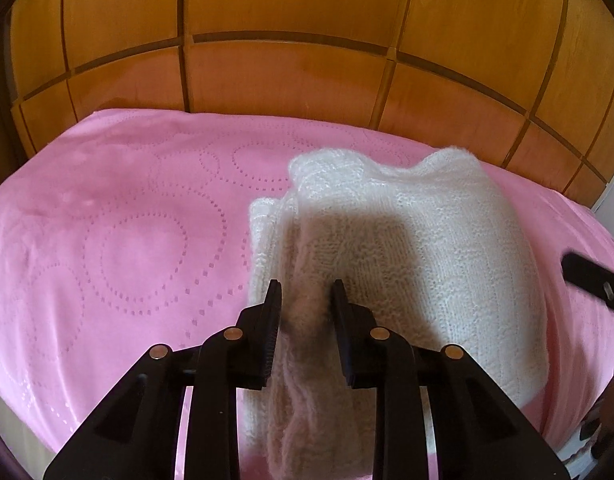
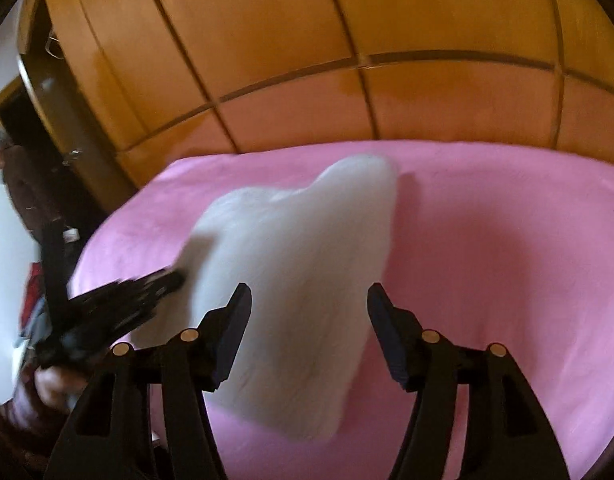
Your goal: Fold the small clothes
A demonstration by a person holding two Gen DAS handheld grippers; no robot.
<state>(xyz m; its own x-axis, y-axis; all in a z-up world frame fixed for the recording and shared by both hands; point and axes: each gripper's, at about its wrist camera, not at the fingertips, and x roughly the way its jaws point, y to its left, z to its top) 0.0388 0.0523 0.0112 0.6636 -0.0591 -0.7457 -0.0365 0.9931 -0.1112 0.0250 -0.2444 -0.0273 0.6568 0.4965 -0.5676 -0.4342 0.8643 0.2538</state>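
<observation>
Two claws: both in play over one white fuzzy knitted garment (image 1: 407, 240) lying on a pink bed cover.
Writing: none readable on the knit, the cover or the black claw parts.
Left claw (image 1: 305, 300): black, pinching a bunched fold of the white knit, ribbed pads pressed into the wool on both sides.
Right claw (image 2: 309, 306): spread wide, pads clear of the fabric, the white knit showing in the gap below it; that view is blurred.
Garment's place: right half of the bed in the left wrist view, near edge gathered up into the left claw, the rest spread flat towards the far side.
Bed cover (image 1: 119, 240): smooth pink satin-like cloth, stamped with rings of small dotted squares.
Wardrobe (image 1: 291, 40): glossy orange-brown wooden panels with dark grooves, standing right behind the bed.
Also in shot: a black finger of the right claw pokes in at the right edge of the left wrist view.
Person's hand (image 2: 53, 390): low left in the right wrist view, behind the left claw.
Knit texture: cable and rib stitches, hairy surface, soft rounded corners at the far end.
</observation>
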